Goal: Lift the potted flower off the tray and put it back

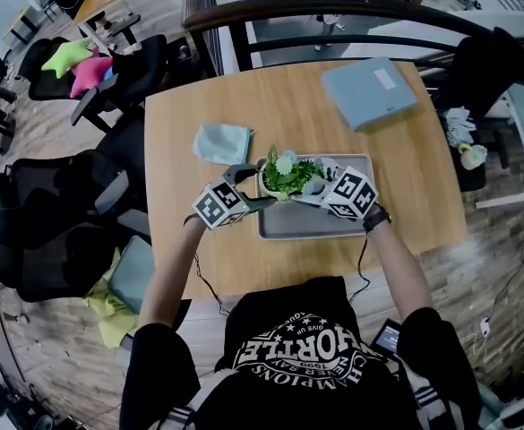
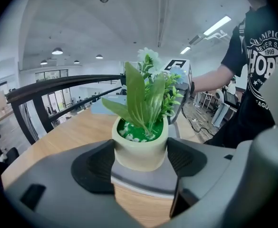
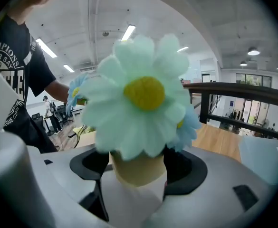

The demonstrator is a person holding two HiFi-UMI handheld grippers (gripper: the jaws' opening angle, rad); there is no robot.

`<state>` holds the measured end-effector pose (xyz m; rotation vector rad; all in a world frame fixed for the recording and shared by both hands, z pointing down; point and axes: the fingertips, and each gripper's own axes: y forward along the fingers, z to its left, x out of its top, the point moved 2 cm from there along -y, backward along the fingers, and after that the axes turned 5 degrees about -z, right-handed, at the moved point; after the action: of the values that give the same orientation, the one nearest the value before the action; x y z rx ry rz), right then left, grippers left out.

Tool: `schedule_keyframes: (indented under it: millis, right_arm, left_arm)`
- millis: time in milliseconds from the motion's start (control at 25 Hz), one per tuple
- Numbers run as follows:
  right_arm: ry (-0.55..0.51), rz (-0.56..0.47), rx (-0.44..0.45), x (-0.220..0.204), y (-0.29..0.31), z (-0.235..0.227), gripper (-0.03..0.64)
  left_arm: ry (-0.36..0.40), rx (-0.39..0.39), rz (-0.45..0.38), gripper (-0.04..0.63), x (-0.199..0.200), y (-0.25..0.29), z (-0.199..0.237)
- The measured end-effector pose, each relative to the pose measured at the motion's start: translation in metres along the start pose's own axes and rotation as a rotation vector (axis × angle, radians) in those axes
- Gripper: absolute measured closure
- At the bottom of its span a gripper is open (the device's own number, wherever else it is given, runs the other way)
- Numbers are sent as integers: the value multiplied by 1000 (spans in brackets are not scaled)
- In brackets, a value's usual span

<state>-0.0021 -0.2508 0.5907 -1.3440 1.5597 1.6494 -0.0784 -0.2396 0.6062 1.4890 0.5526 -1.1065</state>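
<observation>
Our left gripper [image 2: 139, 161] and right gripper [image 3: 138, 169] jaws are clamping the cream pot of leafy pale-blue daisies [image 2: 139, 148] over the grey metal tray [image 1: 299, 227].

Wears a black short-sleeved T-shirt [image 1: 293, 348] printed across the chest with white arched lettering and a row of small stars. Shows the same white print on the sleeve side in both gripper views. Bears a dark band [image 1: 375, 219] at the right wrist. Ends in a left gripper [image 1: 258, 188] and a right gripper [image 1: 313, 192], both with broad, rounded shells of pale grey moulded plastic. Carries on each a white marker cube [image 1: 219, 206] faced with black square patterns. Has black textured pads [image 2: 95, 167] set into scooped recesses on the inner jaw faces. Trails a thin dark cable [image 1: 204, 280] from each gripper back toward the torso.
</observation>
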Motion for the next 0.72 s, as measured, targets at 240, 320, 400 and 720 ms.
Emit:
schedule_keyframes:
  millis: [240, 320, 400, 720]
  right_arm:
    - [26, -16, 5, 17, -13, 15, 242]
    - [26, -21, -5, 25, -18, 20, 242]
    - [18, -18, -18, 32, -22, 27, 242]
    - [10, -19, -44, 59, -40, 50, 242]
  left_arm:
    - [-7, -8, 4, 233, 19, -16, -14]
    - [8, -10, 9, 233, 27, -23, -17]
    - [28, -9, 20, 233, 33, -29, -21]
    - [70, -9, 17, 233, 60, -53, -40]
